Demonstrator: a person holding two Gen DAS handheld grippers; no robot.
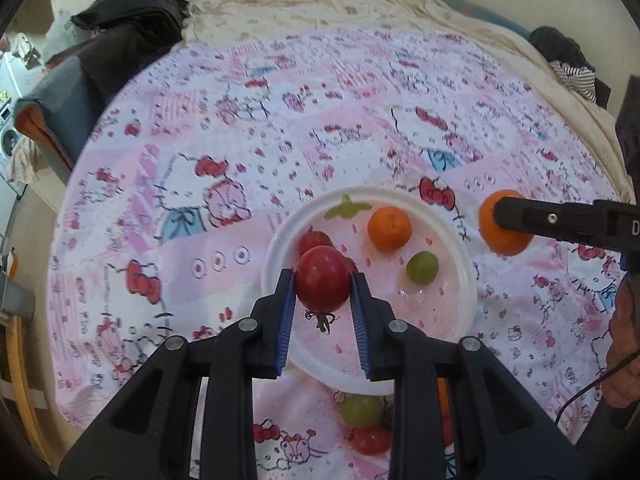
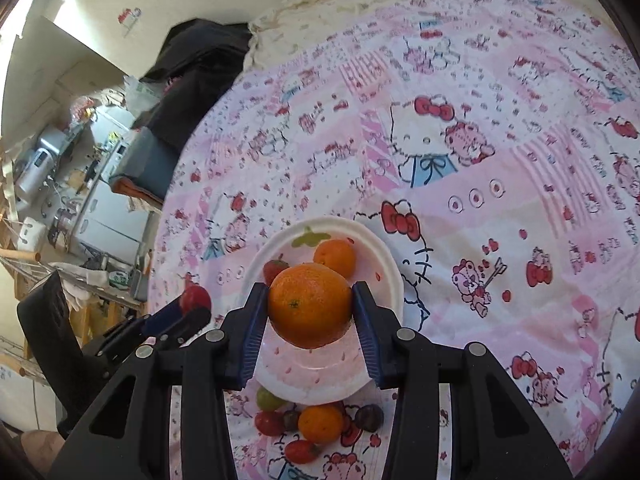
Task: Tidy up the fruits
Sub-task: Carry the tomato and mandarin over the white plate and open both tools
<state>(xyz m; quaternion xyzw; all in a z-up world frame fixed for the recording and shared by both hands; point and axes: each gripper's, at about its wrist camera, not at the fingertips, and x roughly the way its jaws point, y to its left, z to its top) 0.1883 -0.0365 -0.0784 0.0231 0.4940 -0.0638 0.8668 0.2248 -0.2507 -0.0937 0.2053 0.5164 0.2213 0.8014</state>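
My left gripper (image 1: pixel 323 284) is shut on a red tomato (image 1: pixel 323 278) and holds it above the near left part of a white plate (image 1: pixel 466 280). On the plate lie a small orange (image 1: pixel 389 228), a green grape (image 1: pixel 422 267) and a strawberry (image 1: pixel 314 239). My right gripper (image 2: pixel 310 306) is shut on a large orange (image 2: pixel 310 306) above the same plate (image 2: pixel 394 276). That orange also shows in the left wrist view (image 1: pixel 502 236), right of the plate. The tomato shows in the right wrist view (image 2: pixel 196 297).
Loose fruit lies on the pink patterned sheet in front of the plate: a green grape (image 2: pixel 269 398), red tomatoes (image 2: pixel 269 423), an orange (image 2: pixel 322 423) and a dark plum (image 2: pixel 369 417). Dark clothes (image 1: pixel 128 28) lie at the bed's far left. Kitchen appliances (image 2: pixel 108 200) stand beyond the bed.
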